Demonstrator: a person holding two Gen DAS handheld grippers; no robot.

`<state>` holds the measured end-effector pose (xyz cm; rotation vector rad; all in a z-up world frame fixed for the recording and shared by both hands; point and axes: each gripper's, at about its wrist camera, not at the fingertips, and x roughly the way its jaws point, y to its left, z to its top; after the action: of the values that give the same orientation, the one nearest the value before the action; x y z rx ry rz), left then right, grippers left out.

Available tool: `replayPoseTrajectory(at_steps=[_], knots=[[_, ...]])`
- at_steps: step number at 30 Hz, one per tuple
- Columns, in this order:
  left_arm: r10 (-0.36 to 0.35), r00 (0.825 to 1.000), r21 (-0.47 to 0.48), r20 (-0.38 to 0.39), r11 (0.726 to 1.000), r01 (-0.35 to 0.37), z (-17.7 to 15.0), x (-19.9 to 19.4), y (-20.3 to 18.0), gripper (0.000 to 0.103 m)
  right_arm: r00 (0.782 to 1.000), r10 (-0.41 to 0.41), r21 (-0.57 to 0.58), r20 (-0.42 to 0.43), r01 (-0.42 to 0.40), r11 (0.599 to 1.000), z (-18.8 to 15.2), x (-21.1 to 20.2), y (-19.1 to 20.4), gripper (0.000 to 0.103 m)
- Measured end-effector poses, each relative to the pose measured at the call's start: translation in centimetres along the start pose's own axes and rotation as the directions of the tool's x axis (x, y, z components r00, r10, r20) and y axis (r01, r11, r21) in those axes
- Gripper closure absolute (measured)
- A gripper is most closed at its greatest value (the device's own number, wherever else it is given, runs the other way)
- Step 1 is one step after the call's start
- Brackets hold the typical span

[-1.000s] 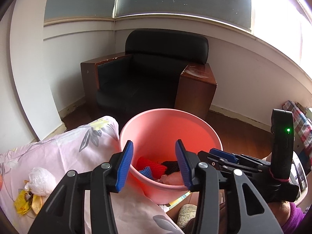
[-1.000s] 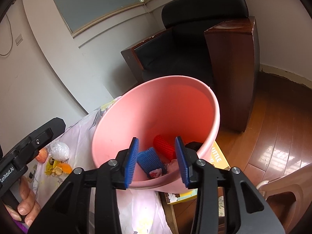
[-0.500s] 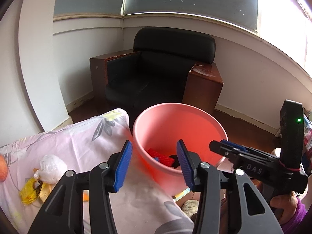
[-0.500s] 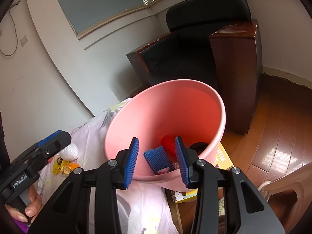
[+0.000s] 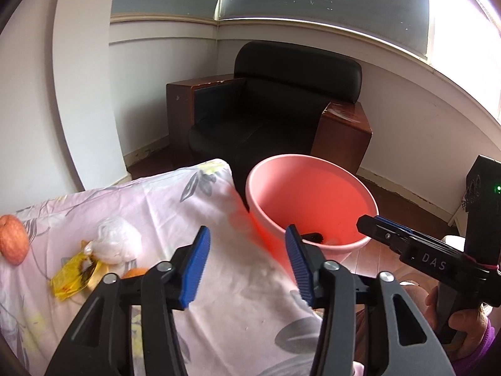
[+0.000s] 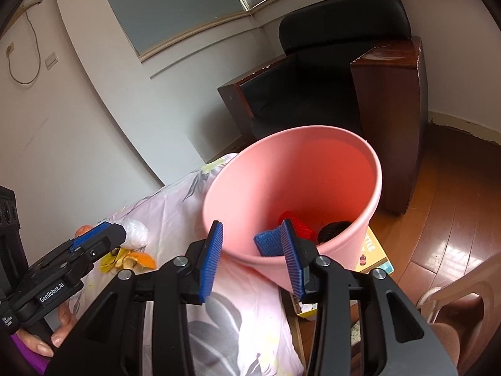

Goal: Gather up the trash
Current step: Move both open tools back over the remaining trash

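We're seeing an orange fruit (image 5: 12,238) sitting at far left on the floral sheet (image 5: 162,200). Next to it the trash pile is lying on the sheet: white wad (image 5: 117,240), yellow wrapper (image 5: 73,277), orange peel (image 6: 144,259). All are bunched together, wad touching wrapper.

Left gripper (image 5: 247,266) is hovering over the sheet, jaws spread wide, holding nothing; the pile is lying just left of its left finger.

Pink bin (image 5: 313,200) is standing just off the sheet's right edge, upright. Inside it we're seeing a blue piece (image 6: 269,243), a red piece (image 6: 297,224) and something black (image 6: 333,230) at the bottom.

Right gripper (image 6: 253,263) is pointing at the bin's near rim, jaws spread, empty. A yellow box (image 6: 375,255) is lying under the bin. Black armchair (image 5: 275,119) is standing behind it, in the corner, well apart.
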<state>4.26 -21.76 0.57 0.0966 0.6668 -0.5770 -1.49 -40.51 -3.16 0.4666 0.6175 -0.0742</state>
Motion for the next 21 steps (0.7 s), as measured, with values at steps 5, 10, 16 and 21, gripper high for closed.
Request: replayPoseTrajectory(at_steps=[5, 10, 16, 21], knots=[[0.015, 1.0, -0.008, -0.002, 1.0, -0.015, -0.8, -0.9, 0.9, 0.051, 1.0, 0.023, 0.014, -0.005, -0.023, 1.0, -0.9, -0.5, 0.7, 0.063], [0.033, 0.999, -0.03, -0.015, 0.999, -0.034, -1.7, -1.7, 2.0, 0.051, 0.998, 0.058, 0.036, -0.024, -0.057, 0.998, -1.8, -0.6, 2.0, 0.063], [0.077, 0.997, -0.026, -0.009, 0.997, -0.077, -3.0, -3.1, 3.2, 0.051, 0.996, 0.078, -0.002, -0.045, -0.078, 0.997, -2.8, -0.4, 4.3, 0.063], [0.117, 0.993, -0.045, -0.005, 0.992, -0.118, -4.3, -4.5, 4.8, 0.051, 0.991, 0.102, -0.021, -0.081, -0.105, 0.994, -3.6, 0.2, 5.9, 0.063]])
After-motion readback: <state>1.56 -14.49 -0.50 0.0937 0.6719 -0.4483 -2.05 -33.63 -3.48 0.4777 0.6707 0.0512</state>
